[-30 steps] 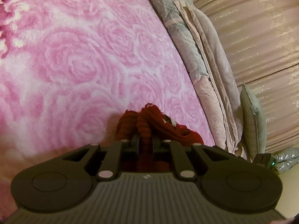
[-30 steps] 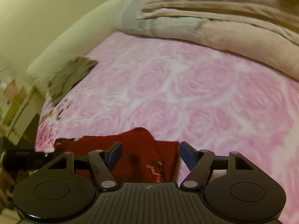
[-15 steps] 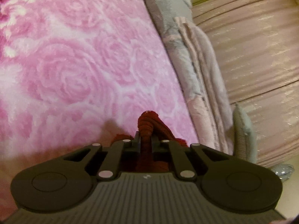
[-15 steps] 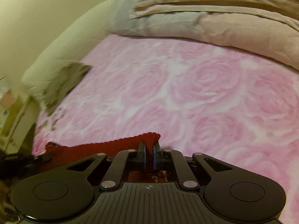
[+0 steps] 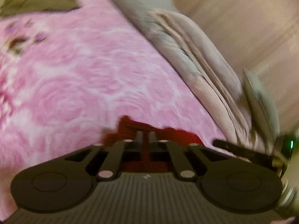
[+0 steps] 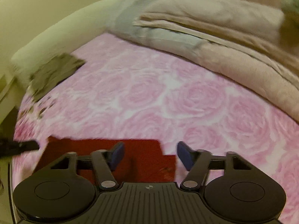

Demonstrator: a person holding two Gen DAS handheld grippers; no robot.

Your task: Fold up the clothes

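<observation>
A dark red knit garment point(image 5: 130, 126) is bunched on the pink bed. My left gripper point(image 5: 146, 137) is shut on a fold of it, and the view is blurred by motion. In the right wrist view the same garment point(image 6: 138, 149) lies flat, its straight far edge towards the quilt. My right gripper point(image 6: 151, 154) hangs just over its right part with its jaws opening. The blue pads point(image 6: 117, 154) stand apart and do not press the cloth. A dark finger of the left gripper point(image 6: 20, 146) shows at the garment's left end.
A pink rose-patterned blanket point(image 6: 168, 97) covers the bed. A folded beige and grey quilt point(image 6: 214, 37) lies along the far side, with pale curtains point(image 5: 243, 28) behind it. A grey-green cloth point(image 6: 54, 74) sits at the far left corner by a white bolster point(image 6: 61, 31).
My right gripper closed on the garment's edge, then opened and let it go. The left gripper stayed shut on the red cloth and rose, rolling a little. The garment now lies flatter.
</observation>
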